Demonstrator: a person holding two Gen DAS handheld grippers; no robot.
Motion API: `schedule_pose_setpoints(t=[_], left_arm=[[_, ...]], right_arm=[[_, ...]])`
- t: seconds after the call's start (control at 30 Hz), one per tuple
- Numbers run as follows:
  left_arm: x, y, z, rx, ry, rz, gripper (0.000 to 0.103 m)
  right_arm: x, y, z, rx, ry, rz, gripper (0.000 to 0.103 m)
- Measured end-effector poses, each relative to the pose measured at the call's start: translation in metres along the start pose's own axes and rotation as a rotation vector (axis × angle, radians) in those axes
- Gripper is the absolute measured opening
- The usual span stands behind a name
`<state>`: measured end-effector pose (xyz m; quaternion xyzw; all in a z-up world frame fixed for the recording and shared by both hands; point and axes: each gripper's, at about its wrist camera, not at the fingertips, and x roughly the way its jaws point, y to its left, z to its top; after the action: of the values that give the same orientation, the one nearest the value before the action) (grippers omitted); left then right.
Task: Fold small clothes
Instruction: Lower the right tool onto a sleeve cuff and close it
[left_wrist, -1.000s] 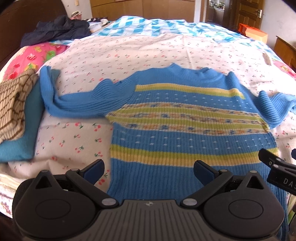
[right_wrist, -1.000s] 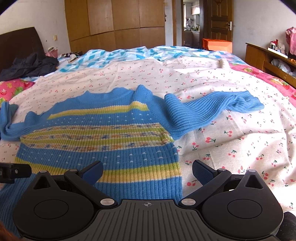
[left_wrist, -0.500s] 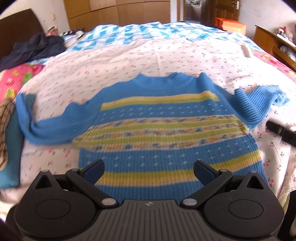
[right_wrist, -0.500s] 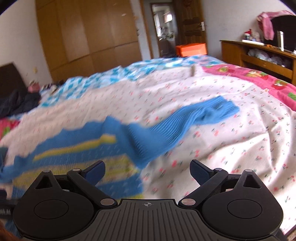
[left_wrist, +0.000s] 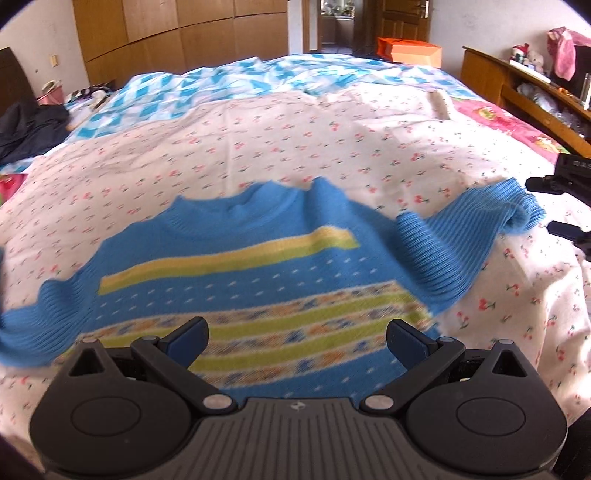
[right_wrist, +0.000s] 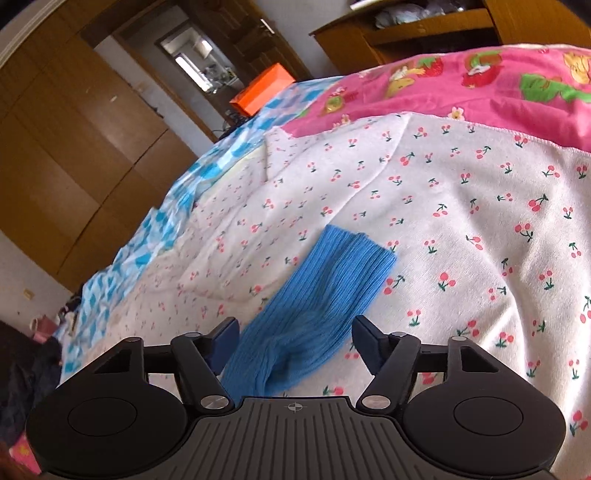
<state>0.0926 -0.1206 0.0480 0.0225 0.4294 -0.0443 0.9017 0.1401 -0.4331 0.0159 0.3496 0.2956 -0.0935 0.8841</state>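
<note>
A blue knit sweater (left_wrist: 258, 280) with yellow and green stripes lies flat, front up, on the cherry-print sheet (left_wrist: 295, 147). My left gripper (left_wrist: 297, 336) hovers open over its patterned chest band, with nothing between the fingers. The right sleeve (left_wrist: 480, 229) stretches out to the right, and there the right gripper (left_wrist: 554, 206) shows at the cuff. In the right wrist view the picture is tilted. That blue sleeve (right_wrist: 325, 291) runs between the jaws of my right gripper (right_wrist: 295, 336), which are closing. Both pads still stand just clear of the knit.
A pink strawberry-print blanket (right_wrist: 480, 85) borders the sheet on the right, and a blue-and-white checked quilt (left_wrist: 240, 85) lies beyond it. Dark clothes (left_wrist: 22, 129) are heaped at far left. An orange box (left_wrist: 410, 51), a wooden shelf unit (left_wrist: 517, 88) and wardrobes (left_wrist: 184, 33) ring the bed.
My left gripper has slid up from the sweater's hem to its chest. The right gripper has swung right, rolled over, reached the right sleeve, and its jaws have narrowed around it.
</note>
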Motion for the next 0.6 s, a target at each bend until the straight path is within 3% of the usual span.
schedule_pose_setpoints(t=[0.07,0.2,0.33,0.4,0.47,0.53,0.6], left_arm=[[0.004,-0.005,0.002,0.009,0.000,-0.008,0.103],[0.011,-0.012,0.002,0.020,0.018,-0.023,0.103],[0.015,-0.012,-0.001,0.023,0.035,-0.028,0.103],[0.016,-0.011,-0.003,0.020,0.041,-0.030,0.103],[0.015,-0.009,-0.003,0.014,0.044,-0.033,0.103],[0.012,-0.006,-0.003,0.006,0.038,-0.037,0.103],[0.007,-0.002,-0.004,0.000,0.025,-0.038,0.103]], right_arm=[[0.013,-0.007,0.009,0.037,0.020,0.006,0.054],[0.039,-0.016,0.018,0.100,0.083,-0.008,0.053],[0.052,-0.020,0.023,0.120,0.086,-0.029,0.050],[0.056,-0.018,0.025,0.109,0.091,-0.026,0.038],[0.061,-0.021,0.027,0.113,0.112,-0.024,0.017],[0.063,-0.027,0.029,0.121,0.126,-0.034,0.009],[0.055,-0.030,0.029,0.138,0.120,-0.013,0.009]])
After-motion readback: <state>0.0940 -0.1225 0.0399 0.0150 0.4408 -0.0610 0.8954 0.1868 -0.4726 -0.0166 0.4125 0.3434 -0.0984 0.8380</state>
